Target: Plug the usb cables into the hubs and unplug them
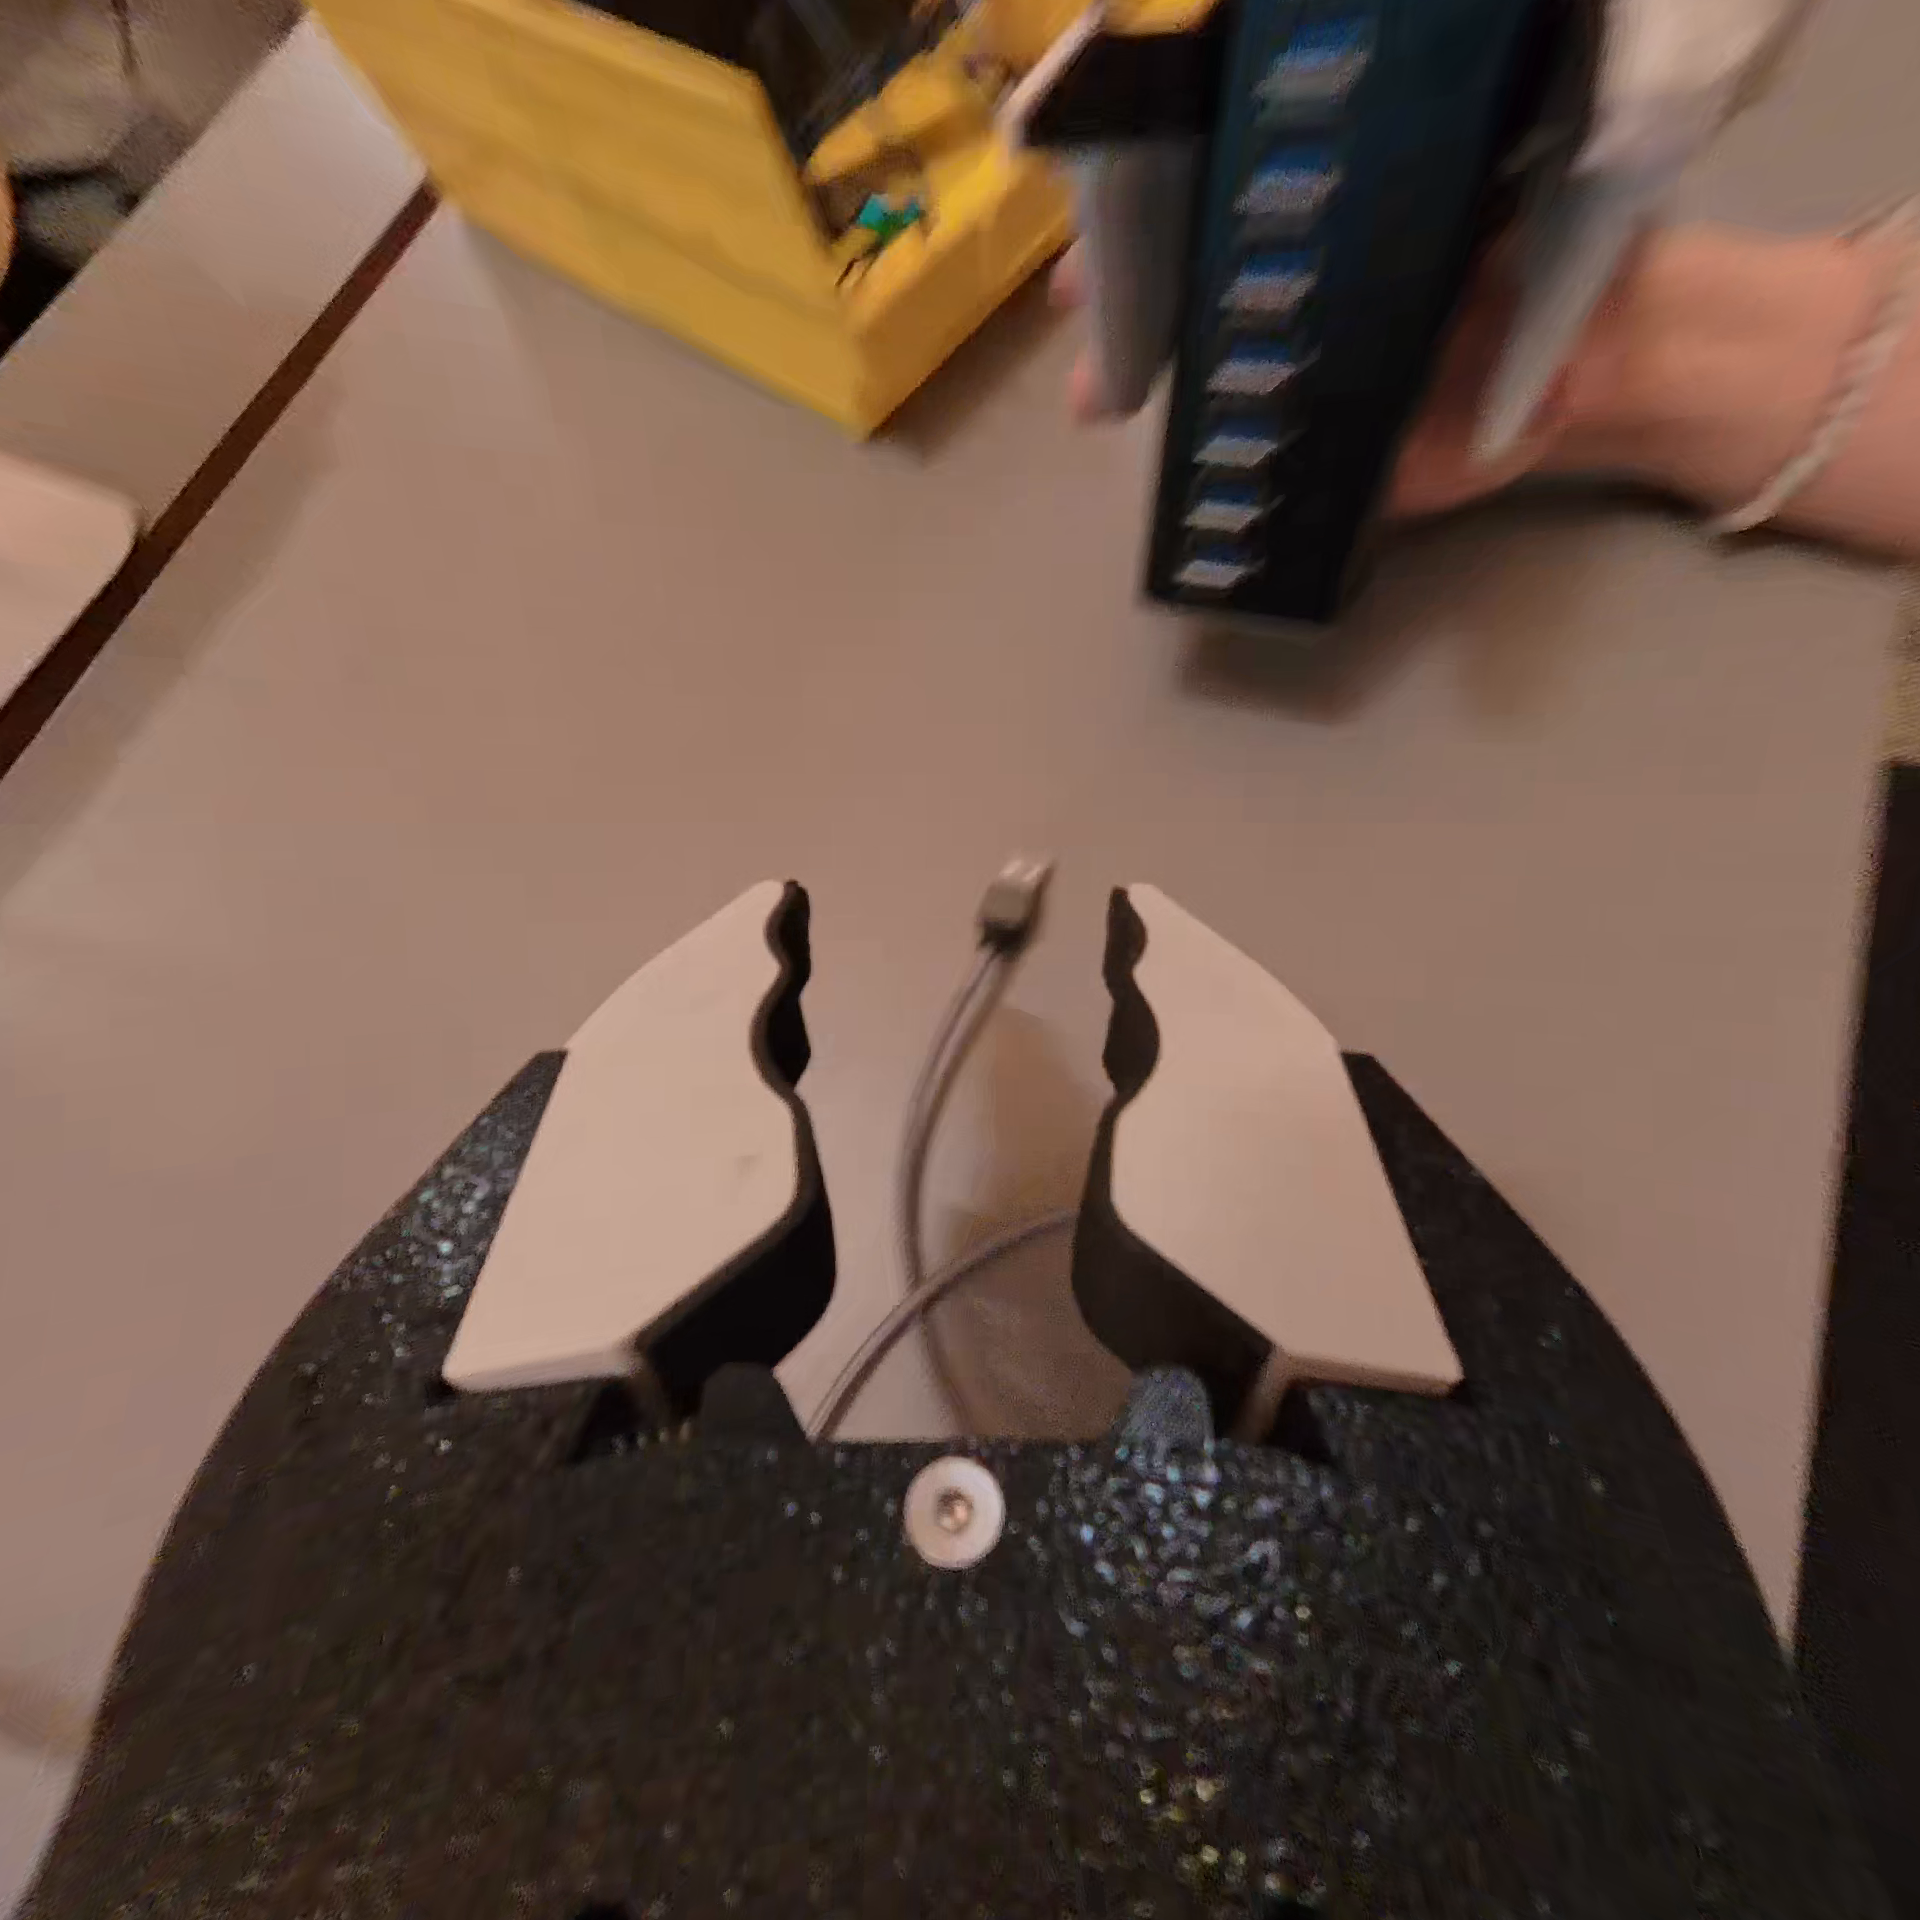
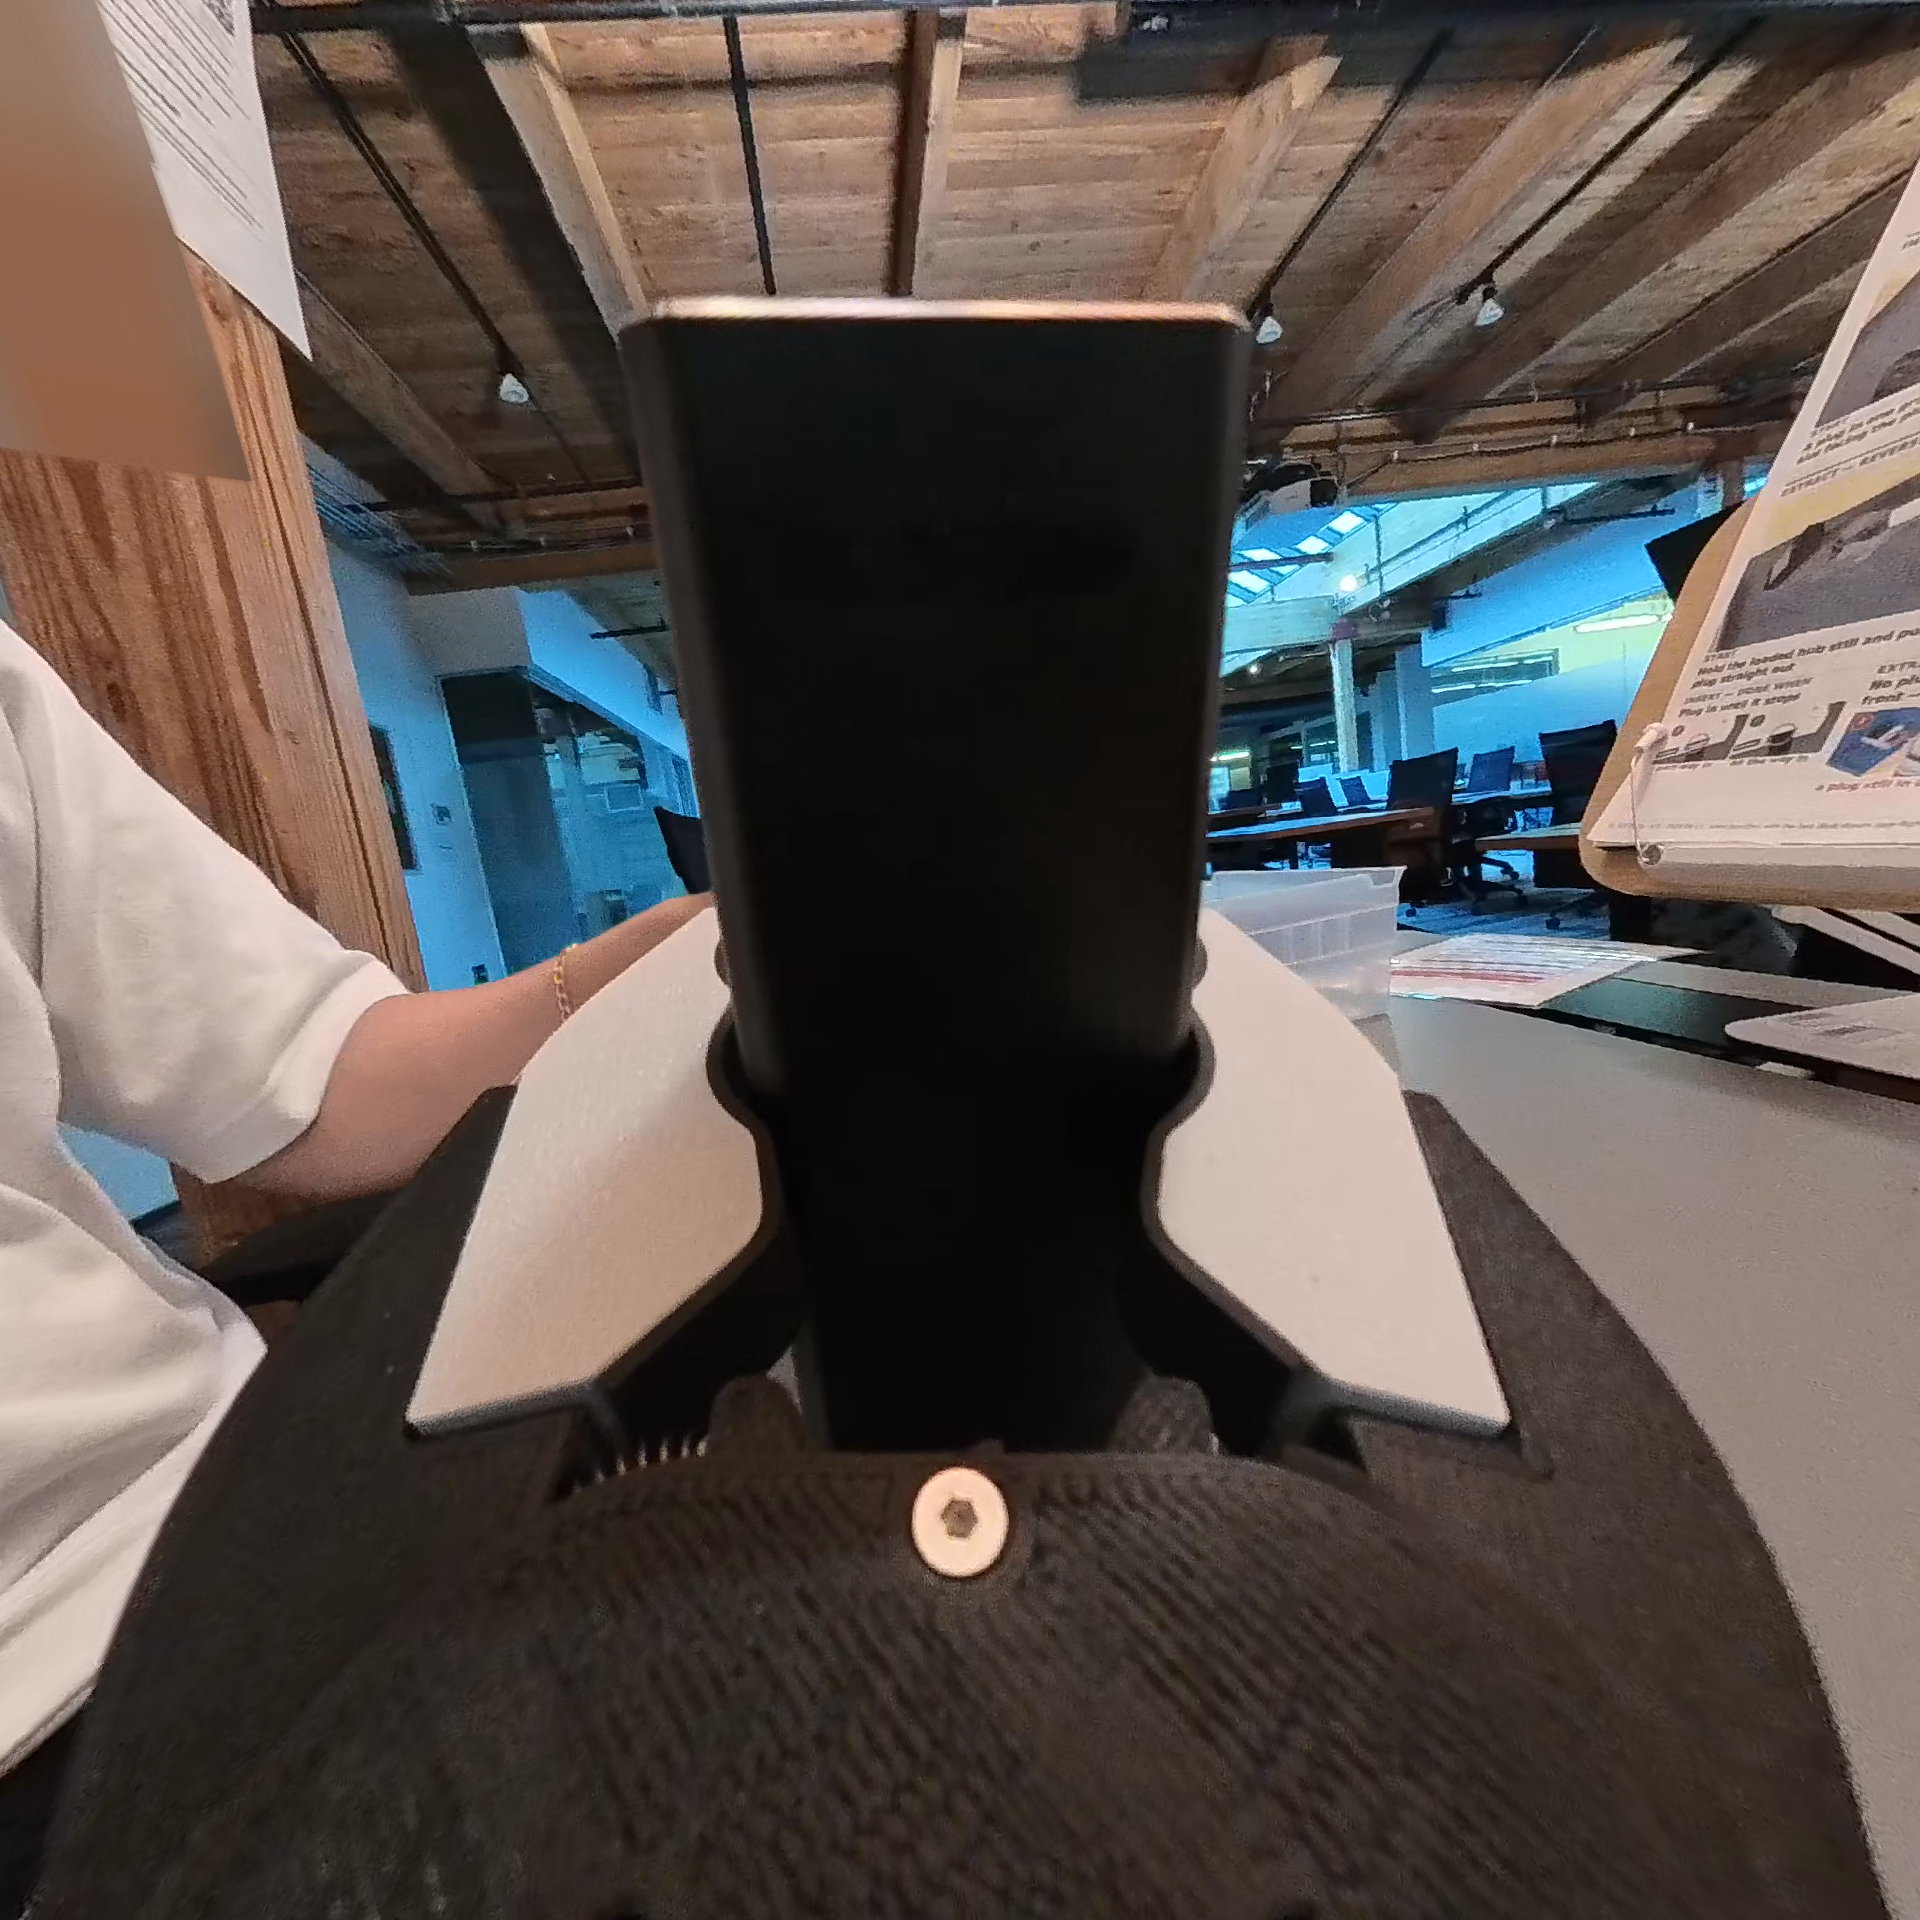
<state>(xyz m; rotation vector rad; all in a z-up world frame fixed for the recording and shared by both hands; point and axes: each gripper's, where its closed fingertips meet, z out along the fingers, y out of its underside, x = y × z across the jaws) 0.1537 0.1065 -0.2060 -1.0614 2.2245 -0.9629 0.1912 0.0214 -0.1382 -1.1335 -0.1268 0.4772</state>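
Grey counter (image 1: 623, 644). L tongs (image 1: 958, 914) released, cable (image 1: 1013, 899) plug between tips, long axis fwd. Hub (image 1: 1278, 312) ahead-right, clenched in R tongs (image 2: 958, 997). L nearer plug; likely grabs next.

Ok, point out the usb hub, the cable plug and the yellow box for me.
usb hub (image 1: 1262, 343): left wrist view, on its row of ports.
cable plug (image 1: 1013, 894): left wrist view, on the grey connector body.
yellow box (image 1: 623, 187): left wrist view, on its side wall.

Exposed timber-beam ceiling (image 2: 935, 156), wood-panelled pillar (image 2: 208, 644), blue-lit open office behind with dark wheeled chairs (image 2: 1475, 800); pale grey desk (image 1: 623, 675) underneath.
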